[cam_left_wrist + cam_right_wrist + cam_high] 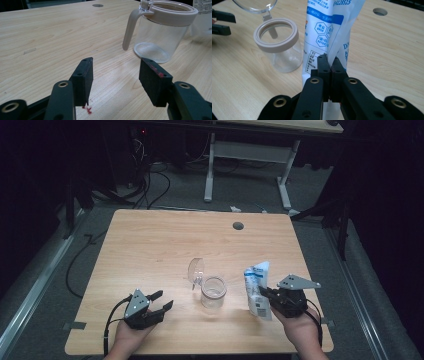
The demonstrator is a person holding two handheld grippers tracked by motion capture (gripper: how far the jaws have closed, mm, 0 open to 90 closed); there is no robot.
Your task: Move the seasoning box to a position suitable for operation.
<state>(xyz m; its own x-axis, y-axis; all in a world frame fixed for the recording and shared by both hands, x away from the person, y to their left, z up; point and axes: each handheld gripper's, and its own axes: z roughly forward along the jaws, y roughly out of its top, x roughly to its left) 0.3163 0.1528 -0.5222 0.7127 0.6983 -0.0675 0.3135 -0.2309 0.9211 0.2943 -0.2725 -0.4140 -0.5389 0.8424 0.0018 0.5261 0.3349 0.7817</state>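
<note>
Right gripper view: pinching white pouch (329,32) tight in right gripper (330,62), keeping spout toward open jar (277,43) just beside; left gripper (115,72) wide, empty.

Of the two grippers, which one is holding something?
The right gripper: its jaws are pinched shut on the white and blue pouch. The left gripper stands open with nothing between its jaws.

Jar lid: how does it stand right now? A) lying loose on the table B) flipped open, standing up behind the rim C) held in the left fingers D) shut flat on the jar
B: the clear lid stands upright on its hinge behind the open jar.
</note>
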